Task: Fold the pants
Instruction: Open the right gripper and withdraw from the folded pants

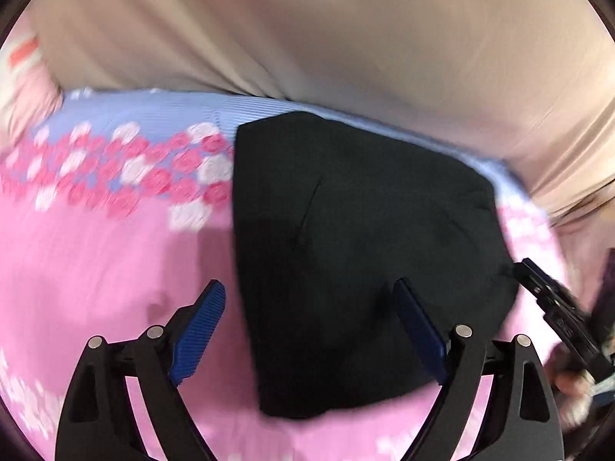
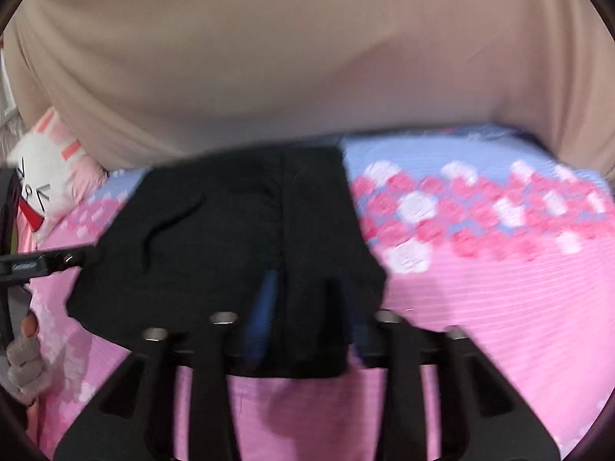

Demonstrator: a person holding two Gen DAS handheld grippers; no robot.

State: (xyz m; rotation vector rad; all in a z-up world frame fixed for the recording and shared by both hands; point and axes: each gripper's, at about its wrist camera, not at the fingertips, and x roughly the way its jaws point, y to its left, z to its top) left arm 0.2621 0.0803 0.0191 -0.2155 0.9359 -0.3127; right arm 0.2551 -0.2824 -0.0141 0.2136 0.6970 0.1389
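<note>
The black pants (image 1: 365, 253) lie folded into a compact bundle on the pink flowered bed sheet (image 1: 96, 253). My left gripper (image 1: 307, 330) is open above the bundle's near left edge, its blue pads apart and holding nothing. In the right wrist view the pants (image 2: 230, 238) lie just ahead. My right gripper (image 2: 307, 307) hovers at their near right edge; a fold of black cloth lies between its blurred fingers, and I cannot tell whether they grip it. The right gripper also shows in the left wrist view (image 1: 553, 303) at the bundle's right side.
A beige curtain or cloth (image 1: 346, 38) hangs behind the bed. A white plush toy (image 2: 42, 184) lies at the bed's far left in the right wrist view. The sheet has a blue striped band (image 2: 442, 146) along the far edge.
</note>
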